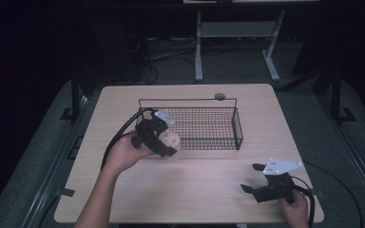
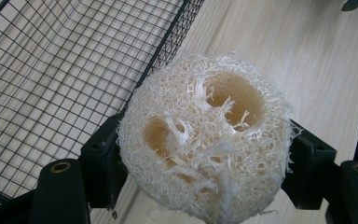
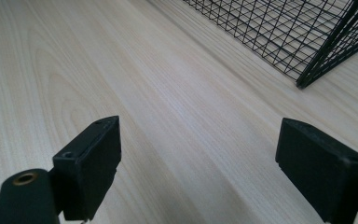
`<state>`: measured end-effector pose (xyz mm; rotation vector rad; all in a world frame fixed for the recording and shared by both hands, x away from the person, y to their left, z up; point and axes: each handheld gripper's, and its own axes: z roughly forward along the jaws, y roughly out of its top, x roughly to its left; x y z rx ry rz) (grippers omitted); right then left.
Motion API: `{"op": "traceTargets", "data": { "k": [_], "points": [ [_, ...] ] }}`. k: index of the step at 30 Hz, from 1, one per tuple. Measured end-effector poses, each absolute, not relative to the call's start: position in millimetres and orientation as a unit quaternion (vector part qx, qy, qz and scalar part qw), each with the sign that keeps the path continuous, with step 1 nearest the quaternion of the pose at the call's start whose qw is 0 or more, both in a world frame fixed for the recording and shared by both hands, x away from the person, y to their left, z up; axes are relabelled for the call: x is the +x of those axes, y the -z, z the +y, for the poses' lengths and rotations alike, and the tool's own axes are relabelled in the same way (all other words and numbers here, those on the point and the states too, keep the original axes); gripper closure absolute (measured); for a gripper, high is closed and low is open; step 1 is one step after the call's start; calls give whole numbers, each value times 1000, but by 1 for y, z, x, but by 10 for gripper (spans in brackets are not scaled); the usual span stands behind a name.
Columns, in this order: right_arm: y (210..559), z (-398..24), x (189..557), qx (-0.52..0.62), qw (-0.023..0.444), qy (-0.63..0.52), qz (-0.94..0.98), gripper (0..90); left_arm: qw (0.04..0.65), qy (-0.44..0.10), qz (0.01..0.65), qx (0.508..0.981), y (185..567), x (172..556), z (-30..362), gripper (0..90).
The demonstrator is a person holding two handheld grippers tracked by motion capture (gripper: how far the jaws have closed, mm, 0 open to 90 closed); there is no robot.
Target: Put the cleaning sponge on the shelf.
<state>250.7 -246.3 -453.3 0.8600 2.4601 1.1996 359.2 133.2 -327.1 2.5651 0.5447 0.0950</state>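
We clamp the loofah sponge (image 2: pixel 205 140) between the jaws of our left gripper (image 1: pixel 164 142), just at the wire basket's (image 1: pixel 209 141) seven o'clock corner, above the table (image 1: pixel 190 190). Our right gripper (image 1: pixel 254 178), at the table's five o'clock, holds its jaws wide apart around nothing.

A light wooden table (image 1: pixel 195 190) with rounded corners was seen from the high view, standing on a dark floor (image 1: pixel 356 109). A black wire basket (image 1: pixel 235 124) was set directly on its far half, roughly centred. A small round grey disc (image 1: pixel 219 96) was seen at the far edge, just behind the basket's rim. The near half was left bare wood.
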Motion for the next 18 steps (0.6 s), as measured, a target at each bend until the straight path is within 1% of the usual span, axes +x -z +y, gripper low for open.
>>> {"op": "traceTargets", "data": {
  "k": [10,18],
  "points": [
    [453,-246,251,295,138,-416,849,136,260,-35,204,943,318,370,130,269],
    [453,-246,251,295,138,-416,849,136,260,-40,198,944,308,384,120,269]
  ]
}}
